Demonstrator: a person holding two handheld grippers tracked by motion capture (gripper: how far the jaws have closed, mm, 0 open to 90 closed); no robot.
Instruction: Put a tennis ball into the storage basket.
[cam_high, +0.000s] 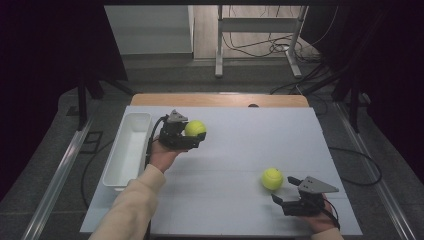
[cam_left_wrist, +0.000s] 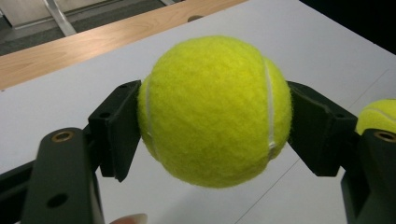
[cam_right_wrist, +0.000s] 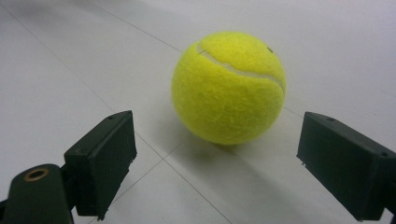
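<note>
Left gripper (cam_left_wrist: 212, 135) clamps one tennis ball (cam_left_wrist: 215, 109) off the table.

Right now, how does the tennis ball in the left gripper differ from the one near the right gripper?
The held ball is clamped between the left gripper's jaws, lifted off the white table; the loose ball rests on the table. The right gripper stands open just short of the loose ball, not touching it. Both are yellow-green with white seams.
</note>
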